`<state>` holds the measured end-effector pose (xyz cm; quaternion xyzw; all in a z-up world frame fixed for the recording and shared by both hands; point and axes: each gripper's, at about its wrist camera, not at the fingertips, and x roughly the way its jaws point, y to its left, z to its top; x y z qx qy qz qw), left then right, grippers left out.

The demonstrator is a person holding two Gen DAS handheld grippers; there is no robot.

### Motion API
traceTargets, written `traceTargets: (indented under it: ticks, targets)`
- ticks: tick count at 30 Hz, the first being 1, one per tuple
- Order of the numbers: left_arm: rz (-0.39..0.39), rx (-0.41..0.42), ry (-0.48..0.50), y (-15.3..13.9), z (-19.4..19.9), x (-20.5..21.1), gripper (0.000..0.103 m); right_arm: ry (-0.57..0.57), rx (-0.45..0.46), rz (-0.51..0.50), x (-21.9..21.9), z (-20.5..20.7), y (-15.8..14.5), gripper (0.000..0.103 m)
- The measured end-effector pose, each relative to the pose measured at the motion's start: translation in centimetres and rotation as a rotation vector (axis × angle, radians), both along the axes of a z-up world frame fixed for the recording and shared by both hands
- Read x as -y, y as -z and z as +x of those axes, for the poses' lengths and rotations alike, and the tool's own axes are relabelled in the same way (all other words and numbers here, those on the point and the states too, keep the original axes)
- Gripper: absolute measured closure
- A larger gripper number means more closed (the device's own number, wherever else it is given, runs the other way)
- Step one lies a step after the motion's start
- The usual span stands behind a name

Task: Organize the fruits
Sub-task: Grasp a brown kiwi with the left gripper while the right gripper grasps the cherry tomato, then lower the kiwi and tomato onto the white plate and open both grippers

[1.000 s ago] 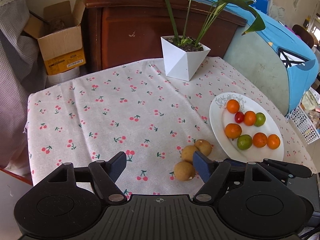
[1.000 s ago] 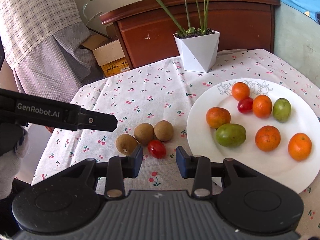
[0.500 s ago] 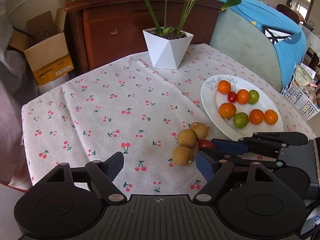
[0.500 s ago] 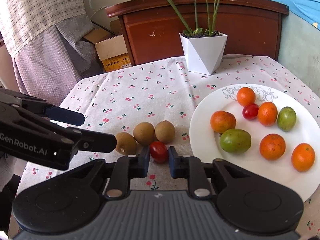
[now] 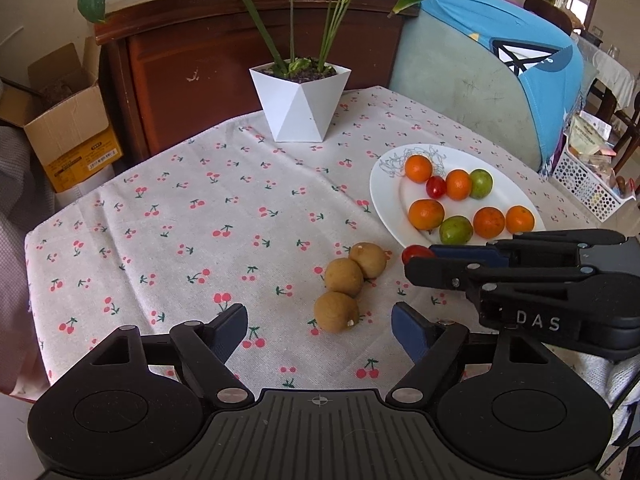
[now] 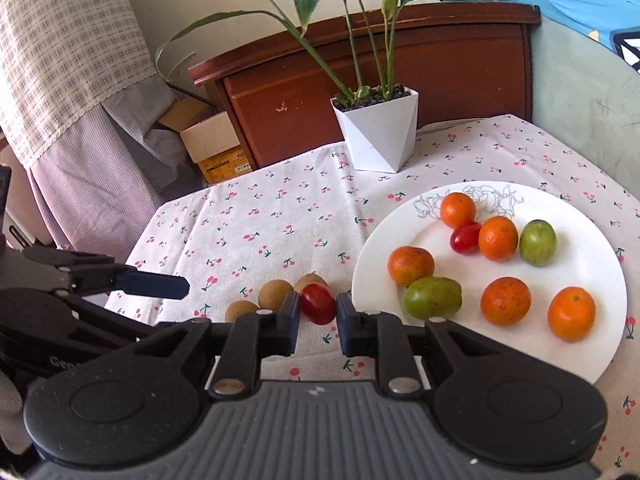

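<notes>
Gripping cherry tomato [image 6: 318, 303] lengthwise, right claw [image 6: 318, 312]

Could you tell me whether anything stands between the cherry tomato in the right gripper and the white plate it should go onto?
Nothing visible does. The right gripper is shut on the cherry tomato, and only bare tablecloth separates it from the white plate. The three brown fruits lie on the opposite side, away from the plate.

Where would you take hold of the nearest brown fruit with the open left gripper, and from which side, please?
Grip the nearest brown fruit across its round middle, coming down from above on the near side. The left gripper is open; another brown fruit touches its far side.
</notes>
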<state>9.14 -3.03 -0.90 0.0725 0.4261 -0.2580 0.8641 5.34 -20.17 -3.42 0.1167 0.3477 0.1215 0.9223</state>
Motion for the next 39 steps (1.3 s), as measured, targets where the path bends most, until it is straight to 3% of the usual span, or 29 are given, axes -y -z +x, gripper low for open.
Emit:
traceTargets:
  ticks: [5,10,17,21,28,39]
  targets:
    - [0.006,0.000,-0.012,0.7,0.1,0.9,0.029,0.031,-0.008,0.022,0.6,0.0,-0.1,0.083]
    - [0.013,-0.004,-0.019,1.3,0.4,1.3,0.049,0.050,-0.008,0.025,1.0,0.0,-0.3,0.083]
    - [0.022,-0.008,-0.010,1.9,0.6,2.0,0.061,0.088,-0.020,0.061,2.0,-0.1,-0.4,0.083]
    - [0.039,0.011,0.003,2.1,0.4,2.3,0.077,0.102,-0.027,0.074,2.5,-0.1,-0.4,0.083]
    - [0.015,0.036,-0.001,1.0,0.3,2.4,0.077,0.147,-0.014,0.097,3.8,-0.3,-1.1,0.083]
    - [-0.132,0.097,-0.018,-3.0,1.2,4.3,0.077,0.308,0.087,0.163,9.0,-0.9,-4.2,0.083]
